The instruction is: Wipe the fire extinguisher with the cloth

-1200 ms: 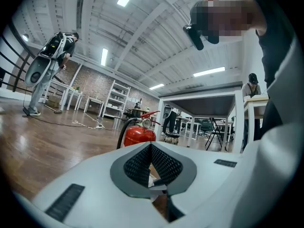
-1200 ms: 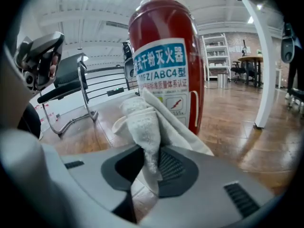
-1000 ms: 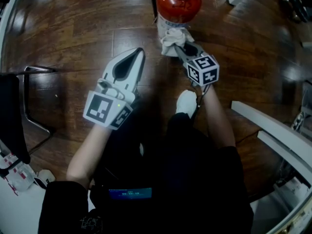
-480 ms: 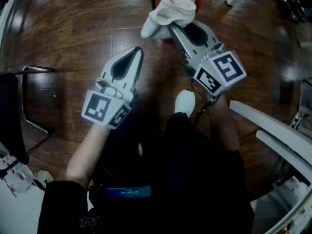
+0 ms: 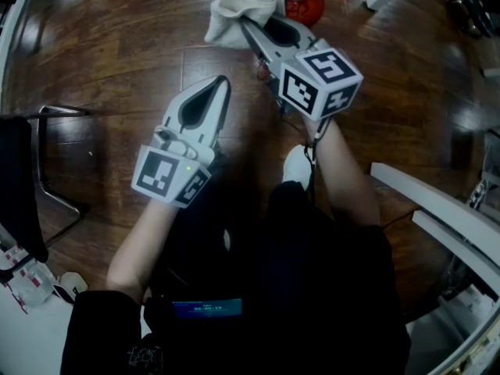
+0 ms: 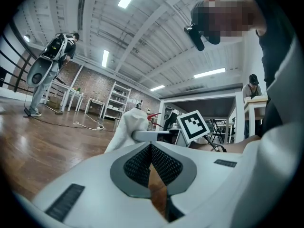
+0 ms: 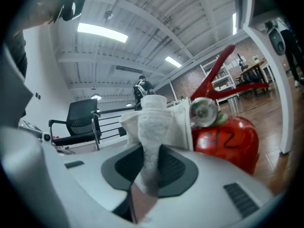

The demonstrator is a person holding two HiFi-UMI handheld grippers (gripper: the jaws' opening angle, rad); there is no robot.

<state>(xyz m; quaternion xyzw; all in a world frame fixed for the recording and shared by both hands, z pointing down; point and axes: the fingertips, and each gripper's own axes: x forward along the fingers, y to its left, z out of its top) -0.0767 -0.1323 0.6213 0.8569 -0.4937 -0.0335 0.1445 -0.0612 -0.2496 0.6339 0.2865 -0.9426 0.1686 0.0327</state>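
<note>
Cloth pinched in my right gripper, held up beside the top of the fire extinguisher.

My right gripper has its jaws closed on a fold of the white cloth, and the rest of the cloth bunches up past the tips. The red fire extinguisher stands on the floor just beyond, with its round gauge right beside the cloth; I cannot tell whether the two touch. My right forearm stretches forward, and the marker cube sits on top of the gripper. My left gripper hangs lower and to the left, pointing forward, its jaws pressed together with nothing between them. The floor is dark polished wood. A black office chair stands off to one side under a white beamed ceiling with strip lights.
</note>
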